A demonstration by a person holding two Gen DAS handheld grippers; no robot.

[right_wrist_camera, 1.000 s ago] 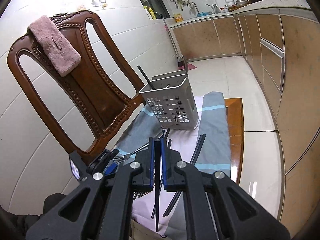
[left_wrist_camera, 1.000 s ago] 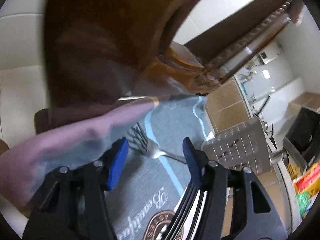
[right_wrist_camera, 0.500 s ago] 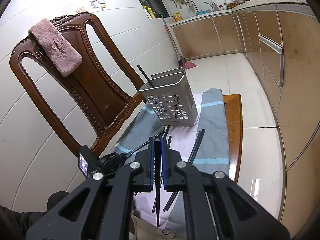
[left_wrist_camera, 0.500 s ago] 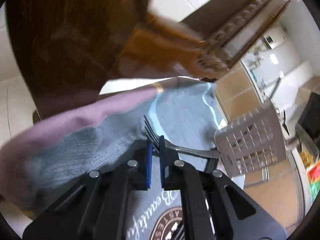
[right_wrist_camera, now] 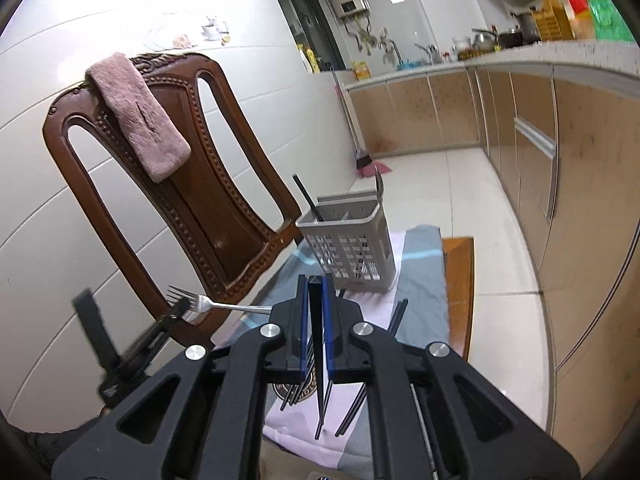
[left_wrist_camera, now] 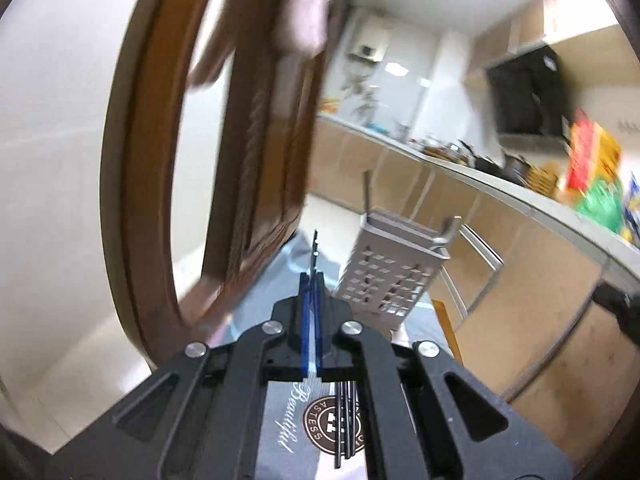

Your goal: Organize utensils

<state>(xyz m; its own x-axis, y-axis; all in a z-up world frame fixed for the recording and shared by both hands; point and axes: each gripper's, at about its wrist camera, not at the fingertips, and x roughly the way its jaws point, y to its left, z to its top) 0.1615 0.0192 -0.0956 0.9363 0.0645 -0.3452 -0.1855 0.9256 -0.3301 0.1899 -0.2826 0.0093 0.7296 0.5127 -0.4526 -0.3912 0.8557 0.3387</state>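
My left gripper (left_wrist_camera: pixel 311 280) is shut on a silver fork (right_wrist_camera: pixel 212 305) and holds it lifted above the cloth; in the left wrist view the fork (left_wrist_camera: pixel 314 256) shows edge-on between the blue pads. In the right wrist view the left gripper (right_wrist_camera: pixel 178 312) is at the left, by the chair. My right gripper (right_wrist_camera: pixel 315 286) is shut on a black chopstick (right_wrist_camera: pixel 319 360), hanging above the cloth. A grey slotted utensil basket (right_wrist_camera: pixel 350 246) stands at the far end of the cloth and holds a black chopstick; it also shows in the left wrist view (left_wrist_camera: pixel 394 276). Several black chopsticks (right_wrist_camera: pixel 356 404) lie on the cloth.
A grey and pink cloth (right_wrist_camera: pixel 420 280) covers a wooden chair seat (right_wrist_camera: pixel 458 280). The carved wooden chair back (right_wrist_camera: pixel 200 200) with a pink towel (right_wrist_camera: pixel 140 116) stands at the left. Kitchen cabinets (right_wrist_camera: pixel 560 160) run along the right.
My left gripper closed on the fork, lifted it off the cloth and swung up to face the basket. The right gripper stays shut on its chopstick and has risen a little.
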